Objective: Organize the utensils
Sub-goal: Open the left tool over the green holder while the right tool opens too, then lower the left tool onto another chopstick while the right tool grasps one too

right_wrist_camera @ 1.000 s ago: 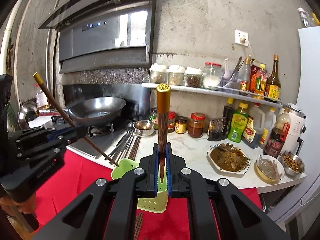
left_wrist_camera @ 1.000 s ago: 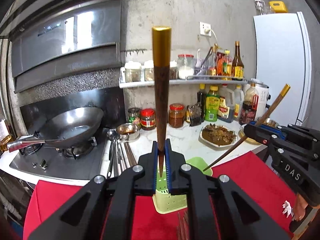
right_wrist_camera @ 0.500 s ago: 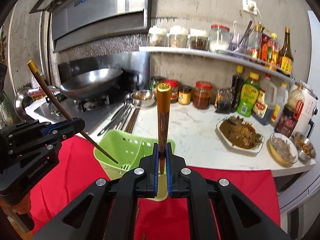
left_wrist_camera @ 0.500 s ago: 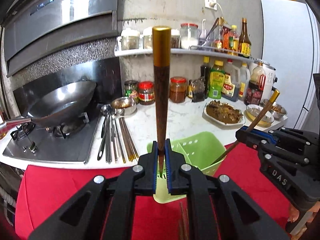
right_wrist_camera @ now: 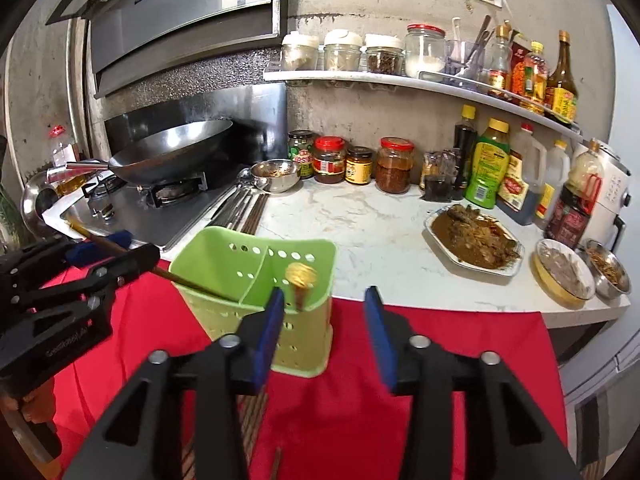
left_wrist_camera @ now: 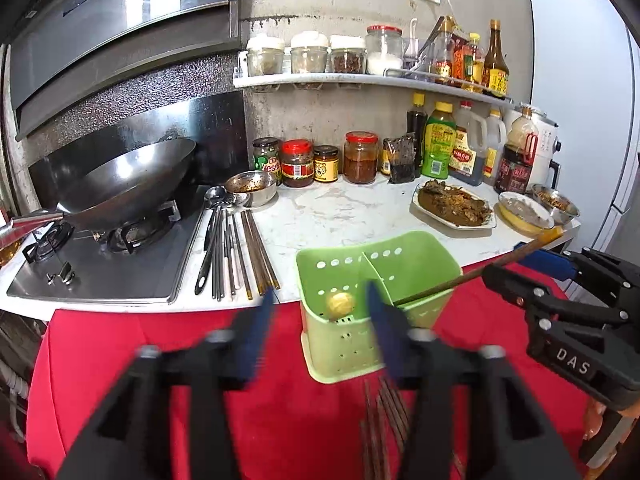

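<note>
A green two-part caddy (left_wrist_camera: 344, 340) (right_wrist_camera: 304, 344) stands on the red cloth at the counter's edge. My left gripper (left_wrist_camera: 322, 314) is just in front of it, jaws opening and blurred. A gold-capped chopstick (left_wrist_camera: 340, 305) leans loose between them, its tip down in the left compartment and the pads off it. My right gripper (right_wrist_camera: 324, 314) is also opening. Its chopstick (right_wrist_camera: 302, 278) leans free in the right compartment. Each gripper shows in the other's view, the right gripper (left_wrist_camera: 560, 300) and the left gripper (right_wrist_camera: 72, 280), with a chopstick slanting down into the caddy.
Spoons and more chopsticks (left_wrist_camera: 236, 256) lie in a row on the marble counter beside the stove with its wok (left_wrist_camera: 128, 184). Further chopsticks (left_wrist_camera: 384, 420) lie on the red cloth under my left gripper. Jars, bottles and a plate of food (left_wrist_camera: 454, 208) line the back and right.
Both grippers sank toward the caddy, then went from shut on upright chopsticks to open. The two chopsticks have slid down into the caddy and now lean loose.
</note>
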Available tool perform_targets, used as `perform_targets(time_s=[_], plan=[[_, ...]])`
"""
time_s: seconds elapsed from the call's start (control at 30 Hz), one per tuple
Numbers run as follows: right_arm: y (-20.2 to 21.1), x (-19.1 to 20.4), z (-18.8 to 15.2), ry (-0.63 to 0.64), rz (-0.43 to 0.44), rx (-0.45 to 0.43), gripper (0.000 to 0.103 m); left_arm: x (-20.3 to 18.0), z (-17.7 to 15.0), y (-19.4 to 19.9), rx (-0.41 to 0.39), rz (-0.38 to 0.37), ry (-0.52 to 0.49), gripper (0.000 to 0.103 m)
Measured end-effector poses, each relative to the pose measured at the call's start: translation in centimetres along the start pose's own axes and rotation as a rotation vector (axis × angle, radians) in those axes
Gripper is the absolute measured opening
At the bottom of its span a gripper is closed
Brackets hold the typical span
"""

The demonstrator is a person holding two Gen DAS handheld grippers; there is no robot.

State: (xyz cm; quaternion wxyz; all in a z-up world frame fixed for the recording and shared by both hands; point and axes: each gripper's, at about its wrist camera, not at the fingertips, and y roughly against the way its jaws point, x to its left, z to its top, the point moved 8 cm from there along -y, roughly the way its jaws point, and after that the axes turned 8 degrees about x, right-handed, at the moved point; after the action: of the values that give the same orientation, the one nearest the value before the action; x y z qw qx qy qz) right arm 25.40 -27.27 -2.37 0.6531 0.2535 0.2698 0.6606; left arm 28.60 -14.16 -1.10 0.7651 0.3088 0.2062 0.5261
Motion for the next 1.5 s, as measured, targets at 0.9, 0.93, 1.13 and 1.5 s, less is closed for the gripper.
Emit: perform_targets(time_s=[0.9,0.93,1.13,1.5], plan=[[11.6,4.8,-24.1,-0.01,0.034,0.052,0.04,-1.0,-26.4,9.1,0.214,-0.008,0.005,0.044],[11.7,4.9,-24.7,-0.014,0.034,0.057,0.038,-1.2,-26.8,9.2,0.214,-0.015,0.003,0.042],[11.2,5.5,-28.0,-0.047,0.062,0.101,0.036,-2.7,-28.8,9.4,0.222,-0.078,0.004,0.033],[10.3,5.5,-30.0,-0.065,0.089,0.133,0.031,-4.4,-30.0,8.3,0.241,-0.08,-0.03,0.022]])
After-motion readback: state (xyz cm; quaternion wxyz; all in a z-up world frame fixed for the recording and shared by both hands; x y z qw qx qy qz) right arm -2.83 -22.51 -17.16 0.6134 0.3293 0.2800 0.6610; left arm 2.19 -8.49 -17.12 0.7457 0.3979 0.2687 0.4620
